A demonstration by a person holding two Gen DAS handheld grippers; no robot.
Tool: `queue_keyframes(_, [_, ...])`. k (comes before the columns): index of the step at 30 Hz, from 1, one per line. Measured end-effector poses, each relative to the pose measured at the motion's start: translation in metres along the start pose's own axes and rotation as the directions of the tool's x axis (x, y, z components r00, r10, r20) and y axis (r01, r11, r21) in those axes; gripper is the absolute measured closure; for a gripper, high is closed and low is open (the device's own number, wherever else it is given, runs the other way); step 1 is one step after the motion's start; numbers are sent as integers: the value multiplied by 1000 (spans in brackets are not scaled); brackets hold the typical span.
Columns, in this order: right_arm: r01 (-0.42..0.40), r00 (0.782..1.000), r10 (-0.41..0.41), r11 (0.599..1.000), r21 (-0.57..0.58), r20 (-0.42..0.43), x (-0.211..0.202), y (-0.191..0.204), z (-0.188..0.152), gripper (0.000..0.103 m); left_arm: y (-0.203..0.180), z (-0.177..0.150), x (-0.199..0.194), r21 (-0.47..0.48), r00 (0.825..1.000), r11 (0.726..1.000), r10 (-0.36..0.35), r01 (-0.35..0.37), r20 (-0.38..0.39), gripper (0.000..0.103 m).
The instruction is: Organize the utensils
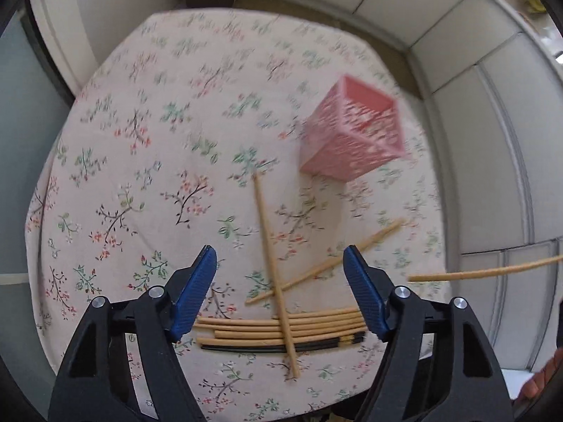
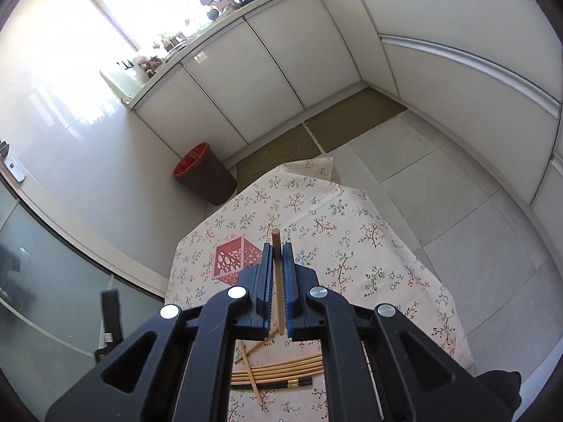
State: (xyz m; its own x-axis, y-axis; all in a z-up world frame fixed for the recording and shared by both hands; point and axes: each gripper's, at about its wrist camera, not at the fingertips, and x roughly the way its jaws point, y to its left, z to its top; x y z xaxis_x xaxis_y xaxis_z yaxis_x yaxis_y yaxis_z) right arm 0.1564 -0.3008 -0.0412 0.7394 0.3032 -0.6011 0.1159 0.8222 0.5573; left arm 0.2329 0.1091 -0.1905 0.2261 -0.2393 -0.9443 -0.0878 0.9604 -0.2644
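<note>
I am clamping one wooden chopstick (image 2: 277, 274) in my right gripper (image 2: 278, 249) above the table (image 2: 369, 246); my left gripper (image 1: 279, 256) is gaping wide over the chopstick pile (image 1: 281, 330) near the table's near edge.

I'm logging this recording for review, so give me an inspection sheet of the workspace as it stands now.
Surface: table under a floral tablecloth.
Job's things: pink perforated holder upright on the cloth, nothing visible inside; bundle of wooden chopsticks lying with a black pair; two loose chopsticks crossed over them.
Clutter: nothing seen.
Grippers: left gripper open above the pile, holding nothing; right gripper shut on a single chopstick, raised above the table.
Cables: nothing seen.
Surroundings: white cabinets, brown bin with red liner, tiled floor, crowded countertop by a bright window.
</note>
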Motion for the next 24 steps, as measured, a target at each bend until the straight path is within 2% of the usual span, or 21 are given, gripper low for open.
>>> queue_keyframes(2, [-1, 1000, 1, 1000, 7, -17, 8, -5, 0, 97, 10, 9, 30, -32, 998, 998, 48, -49, -42, 44])
queue_keyframes(5, [1, 999, 0, 1000, 19, -41, 21, -13, 0, 97, 16, 25, 54, -76, 995, 993, 85, -89, -57, 45])
queue_keyframes(8, [1, 998, 0, 1000, 28, -60, 30, -18, 3, 97, 11, 36, 66, -70, 992, 990, 117, -120, -43, 46])
queue_keyframes(10, [2, 998, 0, 1000, 31, -67, 35, -21, 5, 97, 9, 41, 77, -67, 987, 986, 148, -152, -54, 53])
queue_keyframes(11, [1, 998, 1, 999, 33, -71, 37, -22, 6, 97, 8, 42, 83, -62, 987, 986, 148, -152, -66, 62])
queue_keyframes(12, [0, 997, 3, 999, 37, -74, 38, -23, 7, 97, 8, 43, 85, -47, 984, 984, 169, -171, -52, 68])
queue_keyframes(13, [-2, 997, 5, 999, 39, -77, 38, -24, 8, 97, 5, 43, 86, -17, 977, 977, 211, -212, -32, 78])
queue_keyframes(14, [-3, 997, 7, 999, 40, -79, 38, -24, 8, 97, 4, 42, 86, 3, 970, 970, 243, -243, -15, 95])
queue_keyframes(15, [-4, 997, 8, 999, 41, -81, 38, -24, 8, 97, 7, 40, 85, 7, 975, 975, 220, -220, -12, 99])
queue_keyframes(19, [-19, 997, 21, 999, 29, -75, 30, -17, 8, 97, 22, 25, 72, 1, 990, 990, 141, -141, -4, 100])
queue_keyframes(22, [-36, 997, 37, 999, 5, -66, 22, -6, 5, 97, 34, 0, 36, -4, 994, 996, 86, -86, 62, 100])
queue_keyframes(24, [-50, 997, 49, 999, -15, -62, 15, 3, 2, 97, 38, -18, -1, 8, 991, 999, 32, -33, 134, 100])
